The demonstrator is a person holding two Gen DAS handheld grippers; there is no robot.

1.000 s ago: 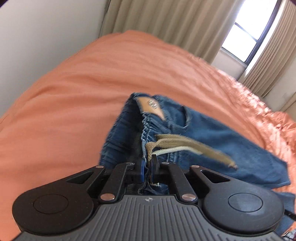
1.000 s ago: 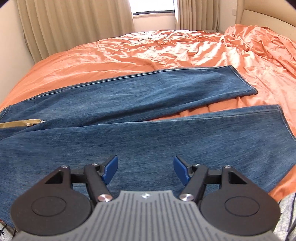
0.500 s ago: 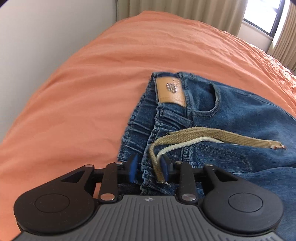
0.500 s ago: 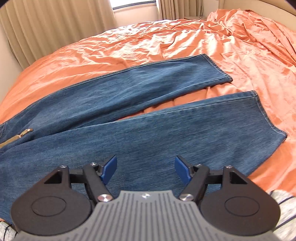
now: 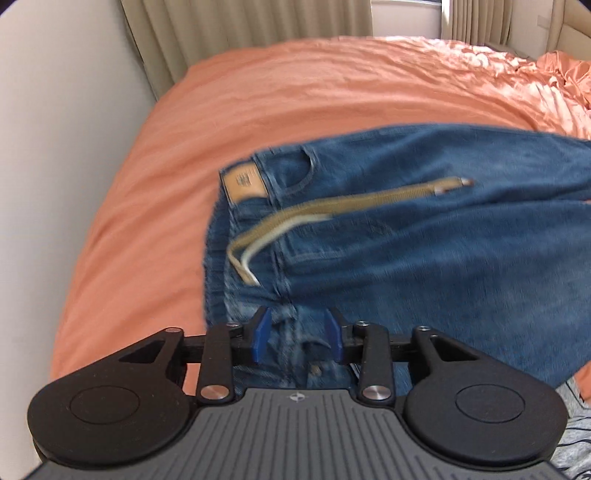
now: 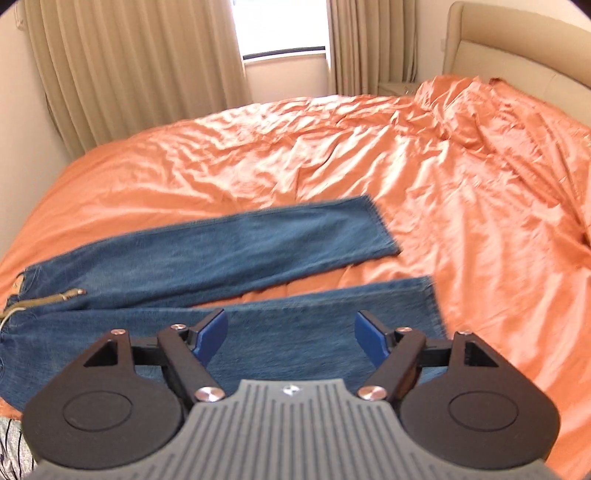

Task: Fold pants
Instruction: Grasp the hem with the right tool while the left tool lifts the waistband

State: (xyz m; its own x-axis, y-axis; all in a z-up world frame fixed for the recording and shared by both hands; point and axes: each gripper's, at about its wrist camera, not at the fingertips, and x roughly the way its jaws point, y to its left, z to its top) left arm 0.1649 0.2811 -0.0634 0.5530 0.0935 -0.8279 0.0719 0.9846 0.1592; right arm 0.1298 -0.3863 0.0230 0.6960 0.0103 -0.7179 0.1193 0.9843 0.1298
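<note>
Blue jeans (image 5: 424, 258) lie spread flat on an orange bed. The left wrist view shows the waistband with a tan leather patch (image 5: 243, 182) and a khaki drawstring (image 5: 332, 212) lying across the denim. My left gripper (image 5: 297, 332) is open and empty, just above the near waistband edge. The right wrist view shows both legs (image 6: 229, 251) stretched to the right, the near leg (image 6: 295, 332) under my right gripper (image 6: 291, 334), which is open wide and empty above it.
The orange bedsheet (image 6: 369, 155) is wrinkled toward the headboard (image 6: 509, 48) at the right. Beige curtains (image 6: 129, 70) and a window (image 6: 280, 29) stand behind the bed. A pale wall (image 5: 55, 129) runs along the bed's left side.
My left gripper has let go of the waistband, opened and pulled back. My right gripper, still open, has risen and drawn back from the legs.
</note>
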